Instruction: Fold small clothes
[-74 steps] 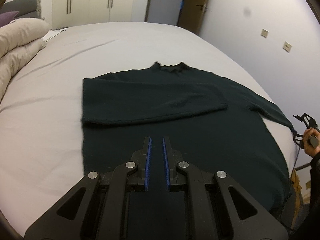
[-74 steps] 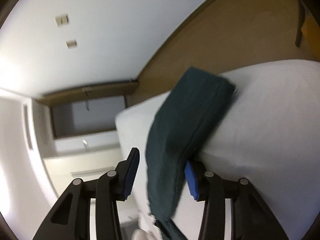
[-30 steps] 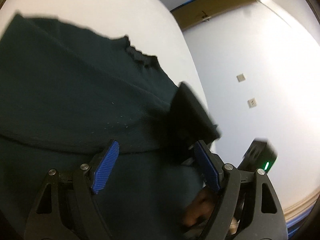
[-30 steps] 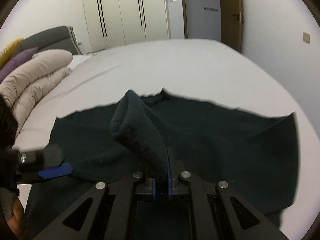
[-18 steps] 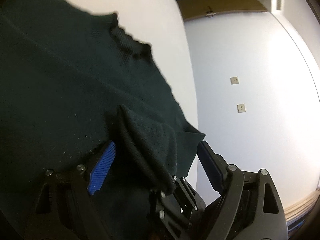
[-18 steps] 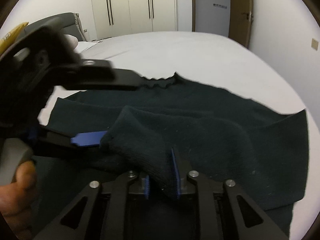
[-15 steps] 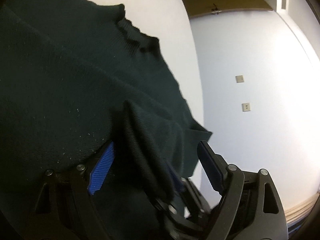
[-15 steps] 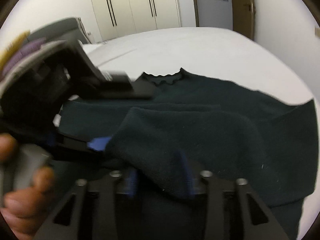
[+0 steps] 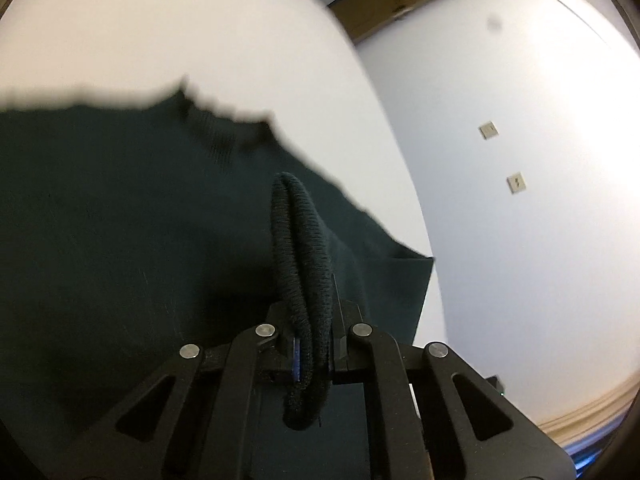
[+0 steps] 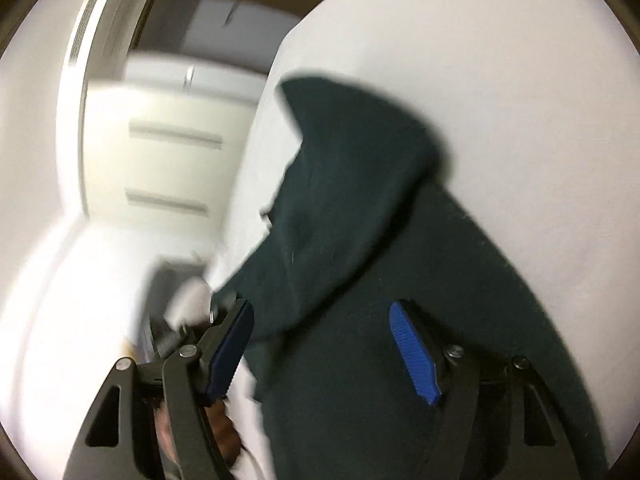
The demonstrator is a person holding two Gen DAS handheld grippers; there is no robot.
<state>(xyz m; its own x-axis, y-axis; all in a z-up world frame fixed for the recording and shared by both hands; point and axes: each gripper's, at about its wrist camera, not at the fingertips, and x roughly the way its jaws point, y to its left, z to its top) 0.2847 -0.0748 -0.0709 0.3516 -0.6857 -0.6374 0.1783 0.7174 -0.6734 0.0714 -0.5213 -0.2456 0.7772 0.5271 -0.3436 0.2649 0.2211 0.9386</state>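
A dark green knit sweater (image 9: 120, 216) lies on a white bed (image 9: 160, 32), its ruffled collar (image 9: 224, 120) pointing away. My left gripper (image 9: 312, 344) is shut on the cuff end of the sweater's sleeve (image 9: 300, 248), which stands up in a fold between the jaws. My right gripper (image 10: 324, 344) is open, its blue pads (image 10: 414, 354) spread wide just above a raised fold of the sweater (image 10: 360, 200); nothing is between them. The right wrist view is tilted and blurred.
A white wall with two switch plates (image 9: 516, 182) runs along the bed's right side, with a brown door frame (image 9: 384, 12) beyond. White wardrobe doors (image 10: 160, 160) show blurred past the bed in the right wrist view. A hand (image 10: 216, 424) shows at its lower left.
The sleeve has passed from my right gripper to my left: the left jaws closed on the cuff, the right jaws opened and swung away, tilting sharply.
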